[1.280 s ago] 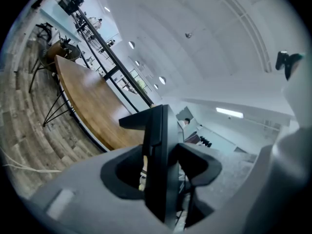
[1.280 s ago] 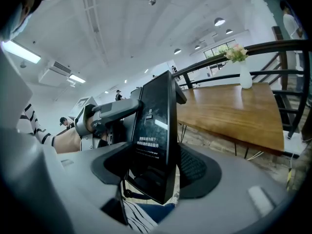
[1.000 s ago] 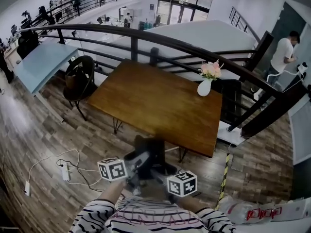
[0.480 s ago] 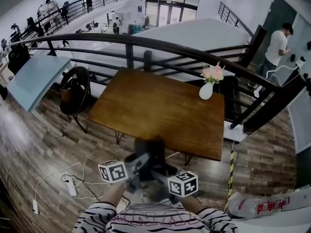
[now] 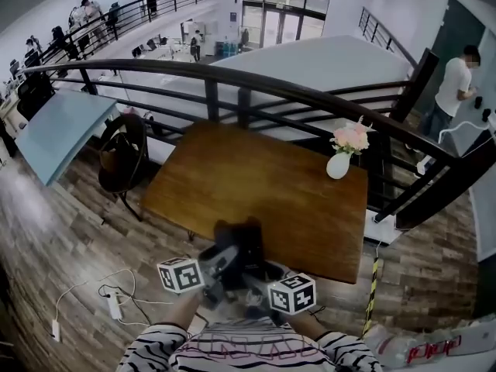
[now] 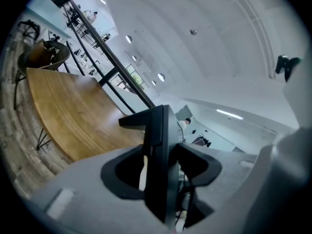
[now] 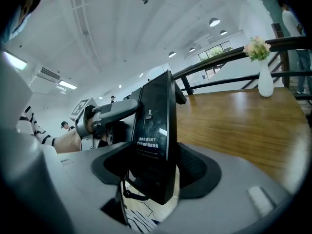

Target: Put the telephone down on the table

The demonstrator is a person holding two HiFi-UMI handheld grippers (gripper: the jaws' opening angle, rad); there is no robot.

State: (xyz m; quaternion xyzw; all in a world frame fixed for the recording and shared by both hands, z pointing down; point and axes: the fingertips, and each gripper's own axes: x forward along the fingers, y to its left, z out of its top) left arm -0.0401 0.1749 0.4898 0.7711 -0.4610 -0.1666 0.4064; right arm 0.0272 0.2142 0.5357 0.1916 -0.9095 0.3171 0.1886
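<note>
A black telephone [image 5: 240, 246] hangs in the air between my two grippers, just short of the near edge of the brown wooden table [image 5: 256, 184]. My left gripper [image 5: 223, 260] is shut on one side of it, and in the left gripper view the telephone [image 6: 158, 165] stands edge-on between the jaws of the left gripper [image 6: 161, 172]. My right gripper [image 5: 254, 276] is shut on the other side. In the right gripper view its printed black face [image 7: 153, 140] fills the jaws of the right gripper [image 7: 156, 167]. The left gripper [image 7: 105, 113] clamps it from behind.
A white vase [image 5: 339, 163] with pink flowers stands at the table's far right corner. A dark railing [image 5: 310, 99] runs behind the table. A chair [image 5: 124, 149] stands left of it. A power strip [image 5: 115, 304] with cables lies on the wooden floor. A person [image 5: 457, 80] stands at the far right.
Both grippers have carried the telephone toward the table, whose near edge now lies closer to them. The grip on the telephone looks the same.
</note>
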